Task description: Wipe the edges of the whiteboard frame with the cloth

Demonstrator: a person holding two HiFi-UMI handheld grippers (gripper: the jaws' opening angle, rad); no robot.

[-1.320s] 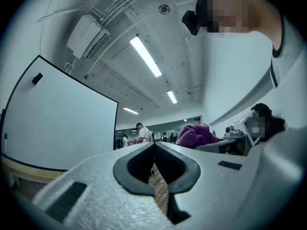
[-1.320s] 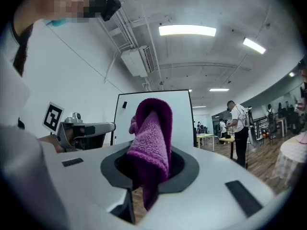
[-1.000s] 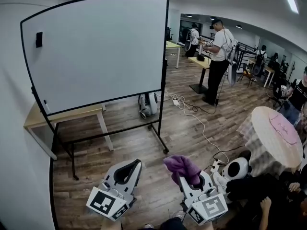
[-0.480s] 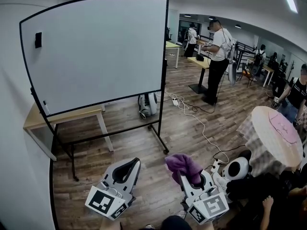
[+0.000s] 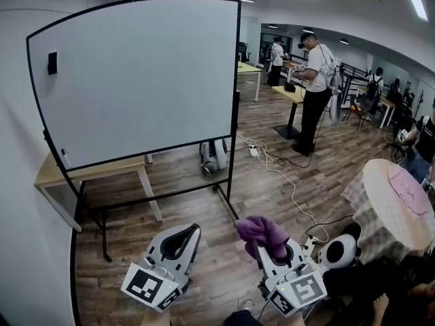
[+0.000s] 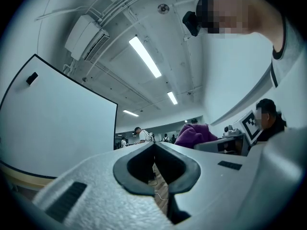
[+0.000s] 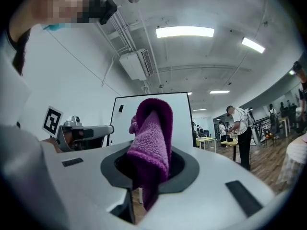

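Cloth gripped, board not yet reached.
The right tongs (image 5: pixel 270 244) are clamped on the purple cloth (image 5: pixel 260 228), which bunches up above their tips; the left tongs (image 5: pixel 185 233), just beside them, are closed on nothing; the whiteboard (image 5: pixel 136 73) stands well ahead of both, a little to the left, its black frame (image 5: pixel 235 80) untouched; I'd call this the approach, with wiping not begun; next the right tongs must carry the cloth forward and up to an edge, likely the nearer right upright, and press it flat along the bar.
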